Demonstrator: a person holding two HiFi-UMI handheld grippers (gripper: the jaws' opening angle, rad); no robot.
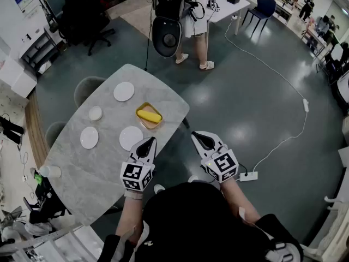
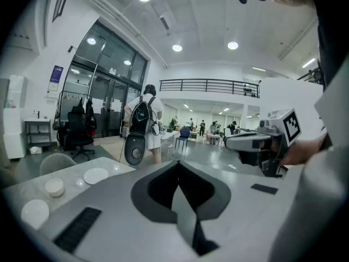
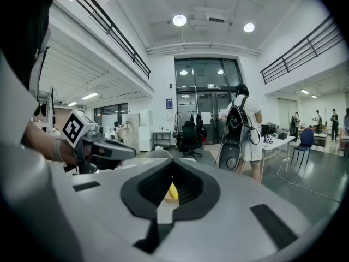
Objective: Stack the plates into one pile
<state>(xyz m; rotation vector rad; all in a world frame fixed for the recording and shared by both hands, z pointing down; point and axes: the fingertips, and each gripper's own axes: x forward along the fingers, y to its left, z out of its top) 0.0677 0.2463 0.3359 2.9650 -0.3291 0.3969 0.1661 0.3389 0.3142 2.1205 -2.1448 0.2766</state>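
Several white plates lie spread over the marble table (image 1: 82, 173): one at the far end (image 1: 124, 91), one at the left (image 1: 89, 137), one close to me (image 1: 131, 137), and a small white dish (image 1: 95, 113). My left gripper (image 1: 148, 141) hovers just right of the near plate, shut and holding nothing. My right gripper (image 1: 195, 136) hangs past the table's right edge, over the floor, also shut and holding nothing. In the left gripper view the far plate (image 2: 96, 175), the small dish (image 2: 54, 186) and the left plate (image 2: 35, 210) show beyond the shut jaws.
An orange square dish (image 1: 149, 115) with a yellow thing in it sits near the table's right edge; the yellow thing (image 3: 172, 190) shows between the right gripper's jaw tips. Grey chairs (image 1: 86, 86) stand at the table's left. A person with a backpack (image 1: 180, 15) stands beyond the table. A power strip (image 1: 248, 175) lies on the floor.
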